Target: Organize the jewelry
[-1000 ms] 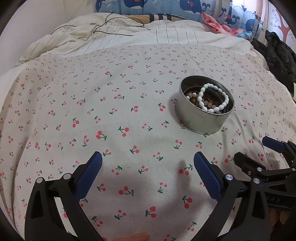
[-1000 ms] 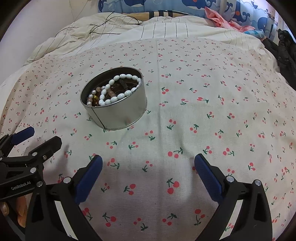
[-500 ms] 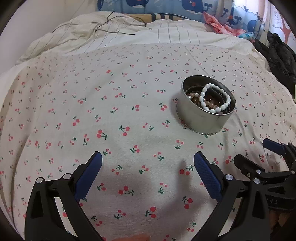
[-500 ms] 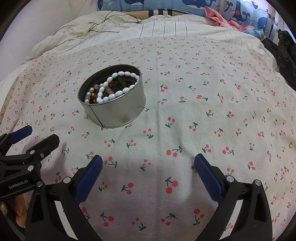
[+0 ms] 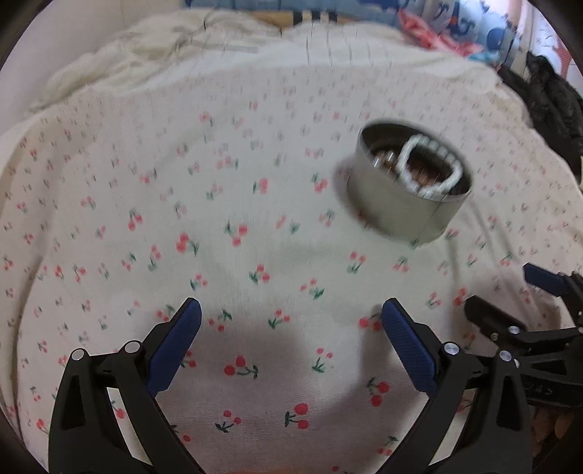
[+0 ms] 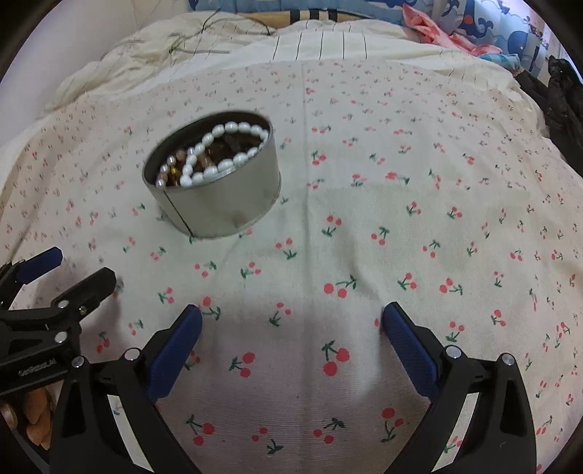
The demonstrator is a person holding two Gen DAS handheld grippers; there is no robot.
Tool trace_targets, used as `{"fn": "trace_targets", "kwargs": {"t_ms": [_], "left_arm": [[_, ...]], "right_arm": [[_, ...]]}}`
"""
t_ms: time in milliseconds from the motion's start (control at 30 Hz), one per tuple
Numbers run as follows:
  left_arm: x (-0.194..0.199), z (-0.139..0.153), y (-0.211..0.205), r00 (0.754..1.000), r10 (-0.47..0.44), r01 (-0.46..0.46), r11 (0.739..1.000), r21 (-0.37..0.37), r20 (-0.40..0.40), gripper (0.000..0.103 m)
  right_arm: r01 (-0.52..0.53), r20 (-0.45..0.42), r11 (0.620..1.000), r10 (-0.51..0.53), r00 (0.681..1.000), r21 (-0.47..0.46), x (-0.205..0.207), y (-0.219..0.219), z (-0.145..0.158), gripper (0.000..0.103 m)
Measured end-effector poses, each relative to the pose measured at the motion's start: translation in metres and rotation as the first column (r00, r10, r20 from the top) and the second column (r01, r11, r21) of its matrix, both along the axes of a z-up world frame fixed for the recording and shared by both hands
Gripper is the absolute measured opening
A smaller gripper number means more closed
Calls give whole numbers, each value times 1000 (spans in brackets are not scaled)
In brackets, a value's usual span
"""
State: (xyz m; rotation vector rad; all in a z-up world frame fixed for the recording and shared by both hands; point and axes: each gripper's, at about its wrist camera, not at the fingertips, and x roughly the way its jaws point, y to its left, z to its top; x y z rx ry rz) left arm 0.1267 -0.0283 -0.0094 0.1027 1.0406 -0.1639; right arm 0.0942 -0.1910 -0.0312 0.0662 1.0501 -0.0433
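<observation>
A round silver tin sits on the cherry-print bedspread, holding a white bead bracelet on top of brown and pearl beads. My left gripper is open over bare cloth, with the tin ahead and to its right. My right gripper is open too, with the tin ahead and to its left. Neither holds anything. Each gripper shows at the edge of the other's view, the right one and the left one.
Crumpled cream bedding with a thin dark cable lies at the far end of the bed. A pink cloth and a blue whale-print fabric lie at the back right. Dark clothing is piled at the right edge.
Both grippers have dropped a little and tilted, so the tin sits lower in each view. The left wrist view is now blurred by motion. Both stay open.
</observation>
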Motion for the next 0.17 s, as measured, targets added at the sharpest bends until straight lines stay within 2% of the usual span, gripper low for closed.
{"fn": "trace_targets", "kwargs": {"t_ms": [33,167], "left_arm": [[2,-4,1,1000,4,-4,1000,-3,-24,95],[1,-5,-1,1000,7,-7,1000,-3,-23,95]], "right_arm": [[-3,-4,1000,3,1000,-12,0,2,-1,95],[-4,-9,1000,3,1000,-24,1,2,-2,96]]}}
